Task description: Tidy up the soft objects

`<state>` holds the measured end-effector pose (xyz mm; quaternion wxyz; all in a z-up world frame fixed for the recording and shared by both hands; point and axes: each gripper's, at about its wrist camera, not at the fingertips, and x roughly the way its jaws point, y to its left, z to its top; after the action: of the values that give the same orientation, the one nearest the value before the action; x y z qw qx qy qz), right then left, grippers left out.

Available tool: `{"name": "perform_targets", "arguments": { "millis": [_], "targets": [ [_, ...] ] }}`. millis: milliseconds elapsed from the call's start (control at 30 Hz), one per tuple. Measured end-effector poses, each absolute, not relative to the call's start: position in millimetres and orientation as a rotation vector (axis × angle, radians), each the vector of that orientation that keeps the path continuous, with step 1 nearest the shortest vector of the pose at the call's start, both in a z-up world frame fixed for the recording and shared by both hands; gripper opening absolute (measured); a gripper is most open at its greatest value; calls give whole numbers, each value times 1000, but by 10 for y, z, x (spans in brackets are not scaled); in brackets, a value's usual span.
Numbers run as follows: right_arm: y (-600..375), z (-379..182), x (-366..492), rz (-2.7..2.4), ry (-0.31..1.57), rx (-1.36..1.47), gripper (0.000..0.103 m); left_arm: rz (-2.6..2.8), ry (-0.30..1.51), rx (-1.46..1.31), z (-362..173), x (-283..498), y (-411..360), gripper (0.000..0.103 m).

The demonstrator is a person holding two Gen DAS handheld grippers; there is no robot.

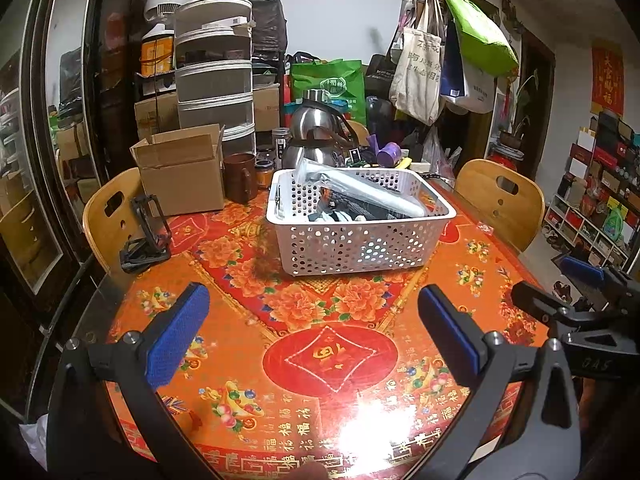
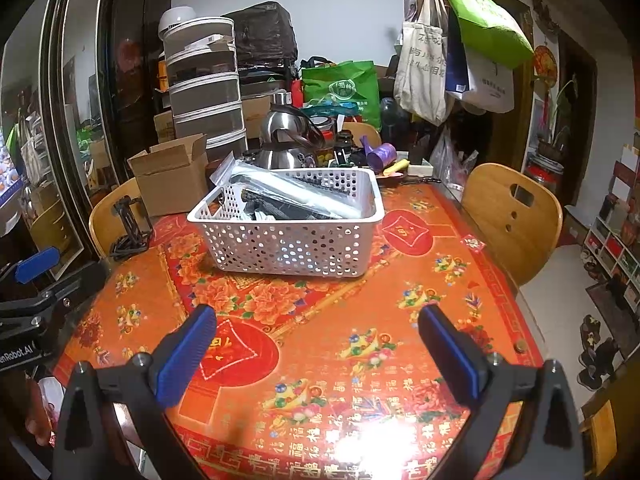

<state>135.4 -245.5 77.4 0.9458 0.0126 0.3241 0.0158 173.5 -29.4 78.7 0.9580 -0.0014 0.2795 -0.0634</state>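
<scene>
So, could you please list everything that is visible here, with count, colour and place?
basket: one, white, perforated, table centre
packaged soft items: several, black and clear plastic, inside the basket
cardboard box: one, brown, open, left of the basket
mug: one, brown, beside the box
kettle: one, steel, behind the basket
black stand: one, table's left edge
chairs: two, wooden, left and right of the table
tote bags: several, white, blue, green, hanging on a rack
table: one, red-orange patterned cover
left gripper: jaws open, blue pads, empty
right gripper: jaws open, blue pads, empty
</scene>
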Motion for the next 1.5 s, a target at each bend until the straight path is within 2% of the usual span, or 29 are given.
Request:
{"name": "perform_targets", "arguments": {
  "millis": [1500],
  "targets": [
    [-2457, 756, 1347, 25, 664, 23, 101, -160, 564, 6, 746, 1729, -269, 103]
  ]
}}
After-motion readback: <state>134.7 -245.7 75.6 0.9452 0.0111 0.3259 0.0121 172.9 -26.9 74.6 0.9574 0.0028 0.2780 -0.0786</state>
